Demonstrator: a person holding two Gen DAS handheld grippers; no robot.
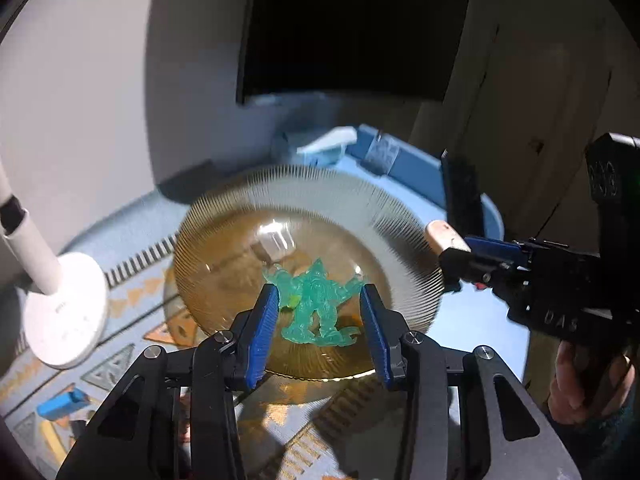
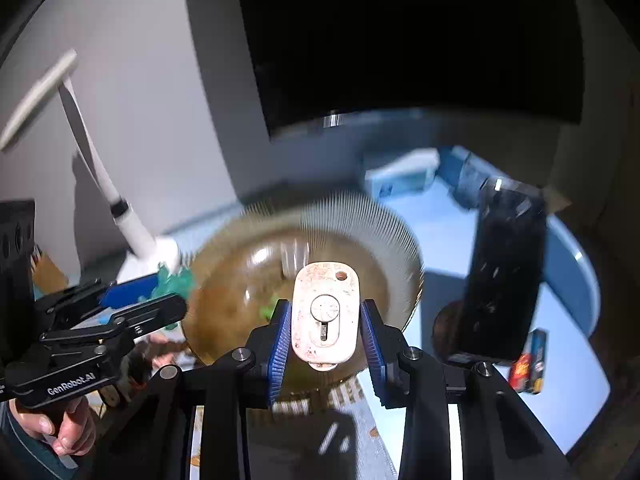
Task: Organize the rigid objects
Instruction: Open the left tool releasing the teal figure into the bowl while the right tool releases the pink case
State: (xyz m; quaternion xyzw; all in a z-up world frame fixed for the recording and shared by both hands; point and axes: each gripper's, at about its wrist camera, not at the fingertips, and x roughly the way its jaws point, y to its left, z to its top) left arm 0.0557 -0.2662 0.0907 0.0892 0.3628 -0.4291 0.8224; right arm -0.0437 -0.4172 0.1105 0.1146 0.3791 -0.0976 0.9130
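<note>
Left wrist view showed a translucent green figurine (image 1: pixel 318 304) low in the centre of the frame, a moulded humanoid with spread arms and a lumpy base, glassy and finely bumped. It sat between the blue ribbed pads (image 1: pixel 264 332) of the left gripper (image 1: pixel 320 336), whose jaws were clamped on it by its outstretched parts, above the bowl (image 1: pixel 240 216). That bowl was amber glass, round, with a smooth well and a wide rim cut in fine radial ridges; motion blurred it.

At the right of the same frame the right gripper (image 1: pixel 456 256) reached in sideways, black and angular, with a pale rounded object's end sticking out from its blue pads, and a hand (image 1: pixel 580 380) wrapped round its grip.

Right wrist view put that cream fob (image 2: pixel 325 316) at the centre: a flat, rounded oblong of scuffed plastic with a small hole near its top, a round button and a slot below. The right gripper (image 2: pixel 326 340) had its jaws closed on the fob's two long edges, above the bowl's near rim (image 2: pixel 360 216).

A white lamp (image 1: pixel 64 312) with a disc base and slim tubular stem stood at the left. A patterned mat (image 1: pixel 120 360) with orange and grey triangles lay under the bowl on a pale blue tabletop (image 2: pixel 560 400). A dark rectangular slab (image 2: pixel 504 272) stood upright at the right.
</note>
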